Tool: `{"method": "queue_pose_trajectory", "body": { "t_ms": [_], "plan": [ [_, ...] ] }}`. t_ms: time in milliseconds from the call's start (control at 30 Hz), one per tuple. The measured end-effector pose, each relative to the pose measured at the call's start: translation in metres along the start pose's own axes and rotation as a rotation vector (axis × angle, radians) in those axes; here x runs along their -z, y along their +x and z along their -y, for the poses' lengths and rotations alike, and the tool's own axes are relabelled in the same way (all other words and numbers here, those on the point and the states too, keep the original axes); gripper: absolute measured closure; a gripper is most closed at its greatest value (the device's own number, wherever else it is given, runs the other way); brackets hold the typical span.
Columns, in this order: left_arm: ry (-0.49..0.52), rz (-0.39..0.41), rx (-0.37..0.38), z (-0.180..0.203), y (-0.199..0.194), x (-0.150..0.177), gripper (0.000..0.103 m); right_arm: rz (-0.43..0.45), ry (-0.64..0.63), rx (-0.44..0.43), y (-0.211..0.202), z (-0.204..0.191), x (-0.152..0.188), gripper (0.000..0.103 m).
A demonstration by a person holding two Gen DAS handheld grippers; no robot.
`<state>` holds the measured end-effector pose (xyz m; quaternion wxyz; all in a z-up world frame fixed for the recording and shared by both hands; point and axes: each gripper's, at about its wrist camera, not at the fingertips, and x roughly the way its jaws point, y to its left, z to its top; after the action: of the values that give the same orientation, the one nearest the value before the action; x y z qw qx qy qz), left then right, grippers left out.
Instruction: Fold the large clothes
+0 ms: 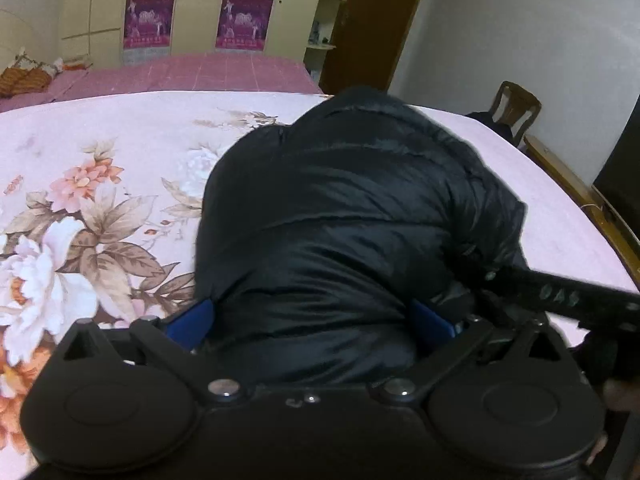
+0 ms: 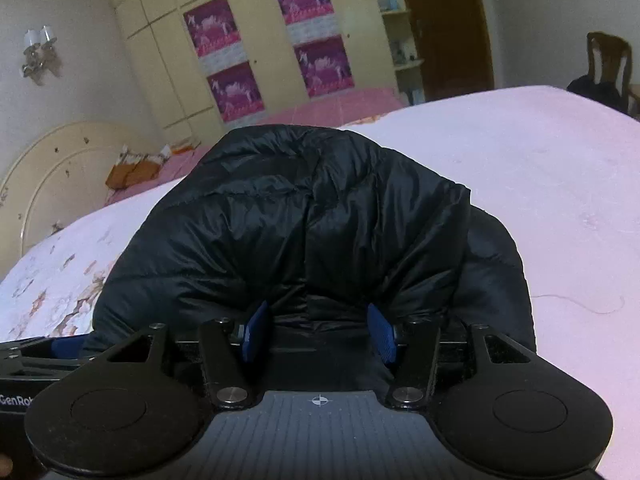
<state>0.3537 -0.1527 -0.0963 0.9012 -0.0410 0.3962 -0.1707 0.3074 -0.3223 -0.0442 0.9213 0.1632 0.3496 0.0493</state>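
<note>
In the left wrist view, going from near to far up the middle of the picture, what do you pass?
Left claw → black puffer jacket → pale floral bedspread → pink checked sheet → cream wardrobe with magenta posters.

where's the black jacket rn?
Black puffer jacket lies bunched on the floral bedspread, centre in both wrist views, its near edge between the pads of each gripper.

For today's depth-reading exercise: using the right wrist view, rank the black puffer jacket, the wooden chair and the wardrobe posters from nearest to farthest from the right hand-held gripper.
1. Black puffer jacket: between the right hand-held gripper's fingers, on the bed.
2. Wooden chair: far right, beyond the bed's edge.
3. Wardrobe posters: on the cupboard doors across the room, behind a second bed.
</note>
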Motion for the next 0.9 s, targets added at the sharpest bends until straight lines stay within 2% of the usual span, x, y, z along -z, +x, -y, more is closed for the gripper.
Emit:
{"method": "queue_pose_trajectory", "body": {
  "t_ms": [100, 200, 267, 333, 400, 467, 533, 567, 600, 633, 700, 800, 900],
  "plan": [
    [0.028, 0.048, 0.02, 0.001, -0.039, 0.013, 0.012, 0.065, 0.007, -0.034, -0.05, 0.007, 0.001, 0.05],
    [0.045, 0.049, 0.027, 0.003, -0.065, 0.038, 0.012, 0.044, -0.022, -0.074, -0.086, 0.006, 0.022, 0.05],
    [0.065, 0.052, 0.009, 0.004, -0.068, 0.053, 0.012, 0.018, -0.045, -0.064, -0.091, 0.002, 0.039, 0.05],
    [0.062, 0.013, 0.0, 0.003, -0.06, 0.063, 0.01, -0.045, -0.066, -0.015, -0.077, 0.002, 0.058, 0.05],
    [0.038, -0.02, 0.006, -0.002, -0.048, 0.064, 0.007, -0.072, -0.052, -0.001, -0.06, 0.005, 0.07, 0.05],
    [0.01, -0.039, 0.024, -0.006, -0.05, 0.055, 0.012, -0.085, -0.049, 0.0, -0.057, 0.003, 0.065, 0.05],
    [0.018, 0.023, 0.029, -0.011, -0.064, 0.045, 0.013, -0.013, 0.007, -0.013, -0.075, 0.01, 0.053, 0.049],
    [0.015, 0.061, 0.024, -0.016, -0.069, 0.041, 0.002, 0.046, 0.058, -0.01, -0.087, 0.019, 0.047, 0.038],
    [-0.001, 0.083, 0.021, -0.023, -0.07, 0.038, 0.0, 0.077, 0.127, 0.005, -0.094, 0.033, 0.042, 0.004],
    [-0.024, 0.076, 0.021, -0.03, -0.069, 0.037, 0.0, 0.09, 0.184, -0.001, -0.096, 0.047, 0.038, 0.002],
    [-0.085, 0.028, 0.033, -0.043, -0.059, 0.03, 0.0, 0.047, 0.275, -0.017, -0.087, 0.075, 0.032, 0.002],
    [-0.175, -0.031, 0.11, -0.058, -0.041, 0.026, 0.0, -0.016, 0.334, -0.031, -0.068, 0.099, 0.029, 0.002],
    [-0.286, -0.074, 0.179, -0.073, -0.022, 0.03, 0.0, -0.092, 0.428, -0.113, -0.045, 0.115, 0.034, 0.002]
  ]
}}
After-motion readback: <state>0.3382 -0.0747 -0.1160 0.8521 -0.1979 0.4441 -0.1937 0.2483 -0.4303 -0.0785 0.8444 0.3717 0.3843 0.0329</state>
